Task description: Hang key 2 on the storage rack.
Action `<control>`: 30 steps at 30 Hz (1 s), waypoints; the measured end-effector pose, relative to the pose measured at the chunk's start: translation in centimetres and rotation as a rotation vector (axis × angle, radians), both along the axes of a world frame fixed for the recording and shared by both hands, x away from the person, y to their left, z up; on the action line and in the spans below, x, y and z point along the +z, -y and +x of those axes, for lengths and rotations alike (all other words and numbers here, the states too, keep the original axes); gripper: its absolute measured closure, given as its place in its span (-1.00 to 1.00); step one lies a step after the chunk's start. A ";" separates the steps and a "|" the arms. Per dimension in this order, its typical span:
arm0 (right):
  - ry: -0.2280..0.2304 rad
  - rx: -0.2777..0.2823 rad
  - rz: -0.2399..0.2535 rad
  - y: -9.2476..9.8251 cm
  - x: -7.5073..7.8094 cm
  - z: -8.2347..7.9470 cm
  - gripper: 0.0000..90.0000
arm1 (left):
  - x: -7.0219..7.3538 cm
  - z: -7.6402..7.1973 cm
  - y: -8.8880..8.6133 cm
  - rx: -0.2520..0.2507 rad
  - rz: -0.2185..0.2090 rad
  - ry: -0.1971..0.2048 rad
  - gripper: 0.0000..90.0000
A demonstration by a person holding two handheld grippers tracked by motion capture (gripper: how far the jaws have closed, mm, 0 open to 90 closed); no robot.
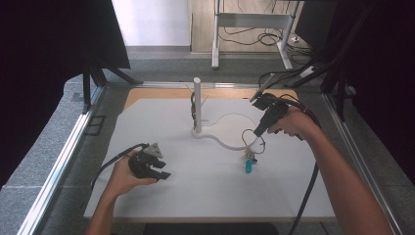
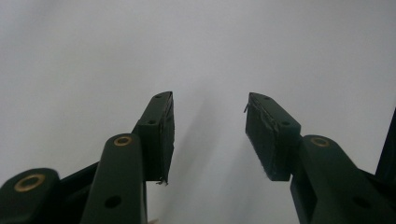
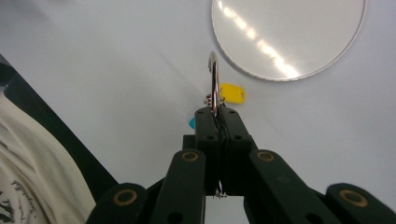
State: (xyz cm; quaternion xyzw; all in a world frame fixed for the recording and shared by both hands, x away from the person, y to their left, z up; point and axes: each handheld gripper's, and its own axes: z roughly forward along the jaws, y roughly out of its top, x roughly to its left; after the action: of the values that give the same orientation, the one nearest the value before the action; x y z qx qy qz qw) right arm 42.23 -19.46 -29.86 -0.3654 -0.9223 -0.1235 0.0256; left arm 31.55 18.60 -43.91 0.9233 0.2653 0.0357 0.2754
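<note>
Between your right gripper's closed jaws sits a thin metal key ring, pinched edge-on above the white table, near the stand's round base. It looks light and stiff but slick, so keep your hold square on the wire. Yellow and blue tags dangle below, perhaps with keys; the view is too small to tell. Your left gripper rests wide open, holding nothing.
</note>
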 end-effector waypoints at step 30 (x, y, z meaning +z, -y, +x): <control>0.041 -0.002 0.051 -2.4 3.4 2.5 0.96 | 0.2 -0.1 -0.1 0.000 -0.010 0.002 0.17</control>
State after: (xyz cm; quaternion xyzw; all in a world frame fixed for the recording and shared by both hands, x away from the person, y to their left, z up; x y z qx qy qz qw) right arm 44.76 -17.01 -26.48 -0.3632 -0.9187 -0.1542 0.0160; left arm 31.48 18.74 -43.67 0.9219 0.2654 0.0353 0.2801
